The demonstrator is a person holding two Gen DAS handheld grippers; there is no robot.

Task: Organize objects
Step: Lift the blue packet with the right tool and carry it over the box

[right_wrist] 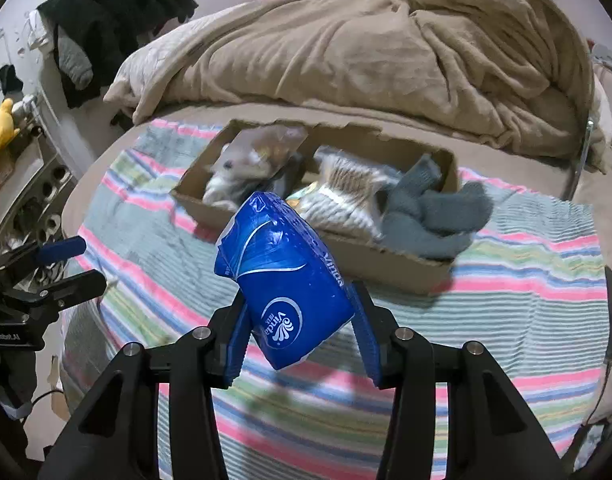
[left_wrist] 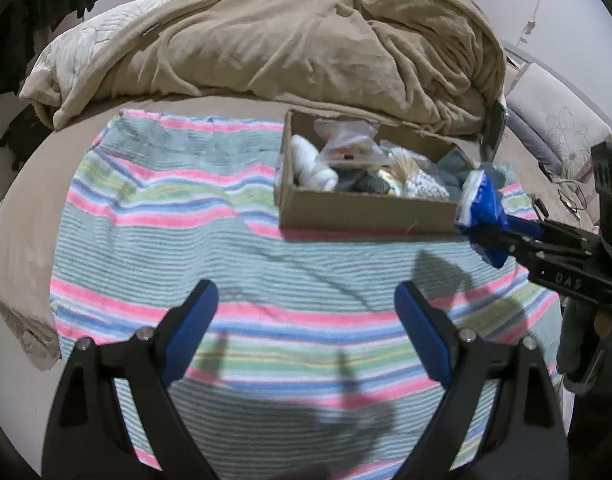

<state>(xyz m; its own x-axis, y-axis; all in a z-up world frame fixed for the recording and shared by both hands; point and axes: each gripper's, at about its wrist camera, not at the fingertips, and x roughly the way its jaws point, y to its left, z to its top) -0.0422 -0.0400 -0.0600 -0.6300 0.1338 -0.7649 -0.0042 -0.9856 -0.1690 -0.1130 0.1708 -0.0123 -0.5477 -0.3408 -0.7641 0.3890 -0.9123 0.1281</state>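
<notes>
The tissue pack (right_wrist: 283, 292) is wrapped in glossy blue plastic film, crinkled and reflective. The right tongs (right_wrist: 301, 344) have matt black plastic arms, ribbed blue pads and bright metal pivot screws; the left tongs (left_wrist: 306, 312) show the same finish. The box (left_wrist: 366, 212) is matt brown cardboard with a torn, rough rim. The towel (left_wrist: 185, 240) is striped ribbed cloth. The blanket (left_wrist: 306, 52) is soft, matt tan fleece. The socks (right_wrist: 434, 212) are fuzzy grey knit. A bag (left_wrist: 346, 140) in the box is clear, shiny plastic.

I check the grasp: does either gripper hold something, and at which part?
The right gripper holds the blue tissue pack, clamped across its lower end. The left gripper is open and holds nothing.
</notes>
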